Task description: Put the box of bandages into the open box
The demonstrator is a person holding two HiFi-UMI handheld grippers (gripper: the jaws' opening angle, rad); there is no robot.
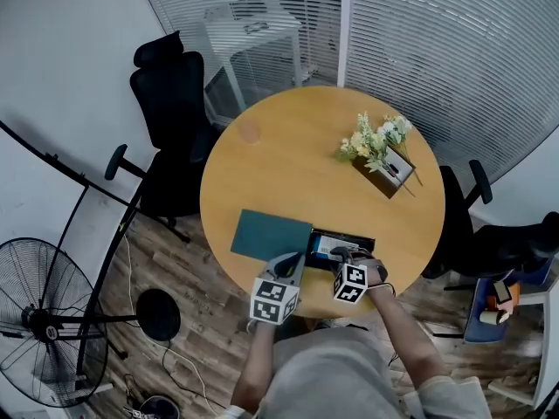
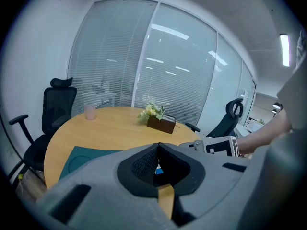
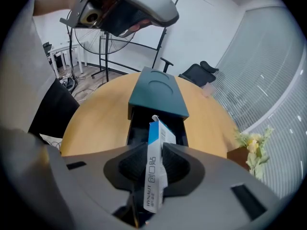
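Note:
The box of bandages [image 3: 155,169], white with a blue band, stands on edge between the jaws of my right gripper [image 3: 154,157], and both pads press on its sides. It hangs just over the open black box [image 3: 138,131], whose teal lid [image 3: 158,94] lies beyond it. From the head view the bandage box [image 1: 325,247] shows over the black box [image 1: 360,241] at the table's near edge, with the right gripper [image 1: 342,254] on it. My left gripper [image 1: 293,262] sits beside the teal lid [image 1: 269,234], shut with nothing held [image 2: 158,148].
The round wooden table [image 1: 297,160] also carries a flower arrangement in a brown box [image 1: 377,151] and a pale pink cup [image 1: 251,131] at the far side. Black office chairs [image 1: 170,103] stand around it, and a floor fan [image 1: 44,321] is at the left.

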